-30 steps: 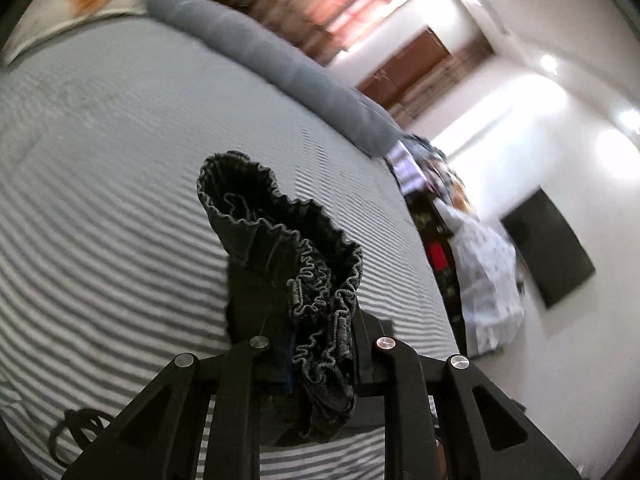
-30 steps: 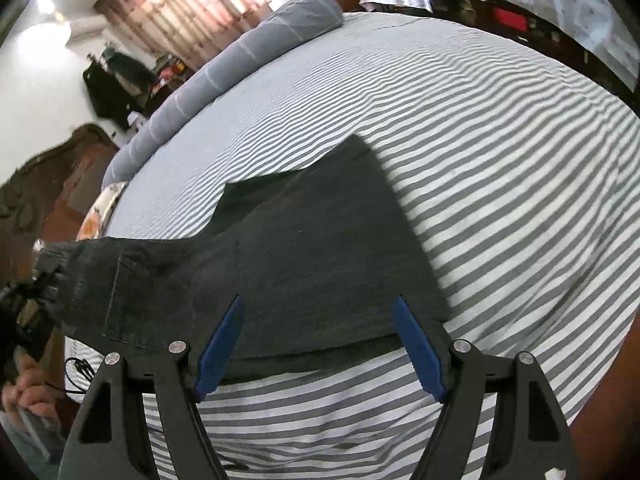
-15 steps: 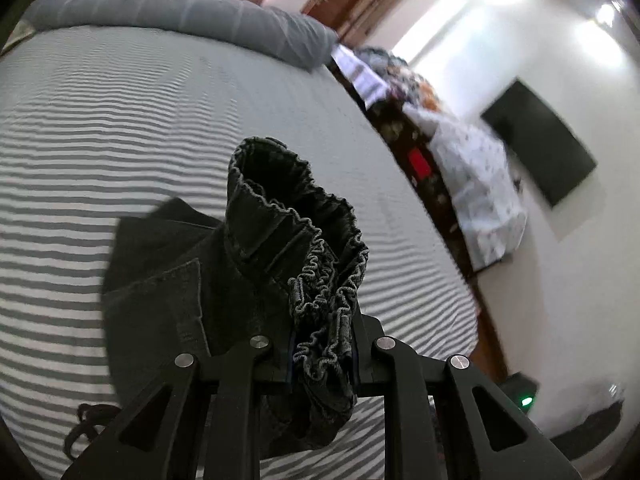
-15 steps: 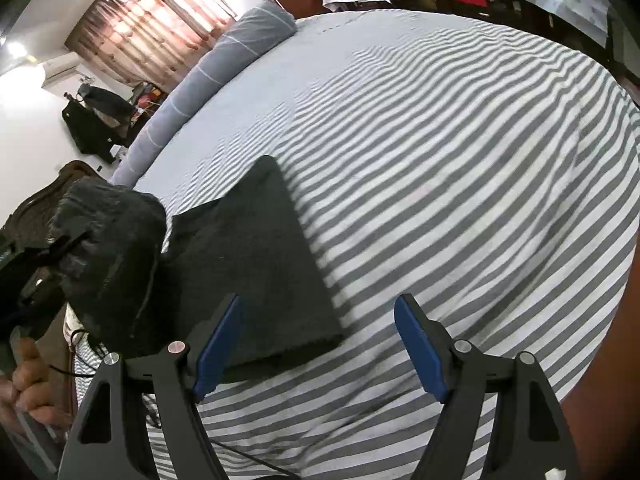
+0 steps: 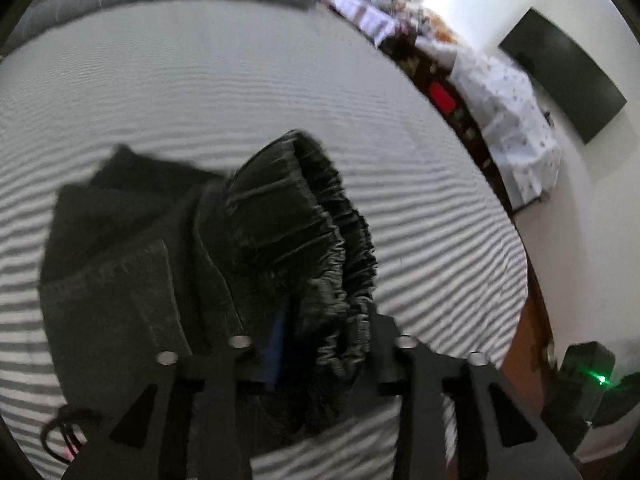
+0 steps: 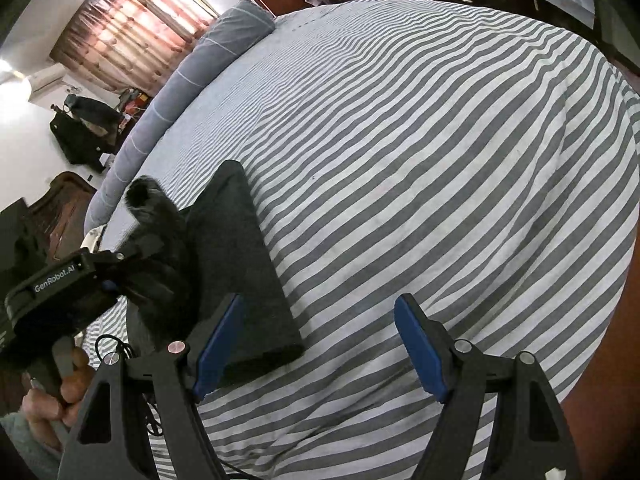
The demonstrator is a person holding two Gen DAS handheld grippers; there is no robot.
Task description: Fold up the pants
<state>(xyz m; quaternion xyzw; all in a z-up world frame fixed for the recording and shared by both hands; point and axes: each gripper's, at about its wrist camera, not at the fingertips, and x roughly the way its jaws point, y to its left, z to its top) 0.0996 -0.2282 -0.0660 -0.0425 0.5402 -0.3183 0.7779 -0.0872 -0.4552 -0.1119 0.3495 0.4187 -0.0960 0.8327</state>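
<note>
1 pr dark pants (image 6: 240, 264) on striped bed (image 6: 440, 160). 1 long grey bolster (image 6: 188, 92) at bed's far edge. 2 grippers over bed: left gripper (image 6: 132, 256), right gripper (image 6: 316, 344). 1 black cable (image 5: 64, 428) at bed's near edge.

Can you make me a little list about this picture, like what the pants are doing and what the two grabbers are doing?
Place: bed with a grey-and-white striped sheet
Pants: dark pants, partly folded, lower part flat on the sheet
Waistband: gathered elastic waistband, lifted over the folded part
Left gripper: left gripper, waistband between its jaws, which have just been opening
Right gripper: right gripper, open, nothing in it, beside the pants' near edge
Pillow: long grey bolster at the far edge
</note>
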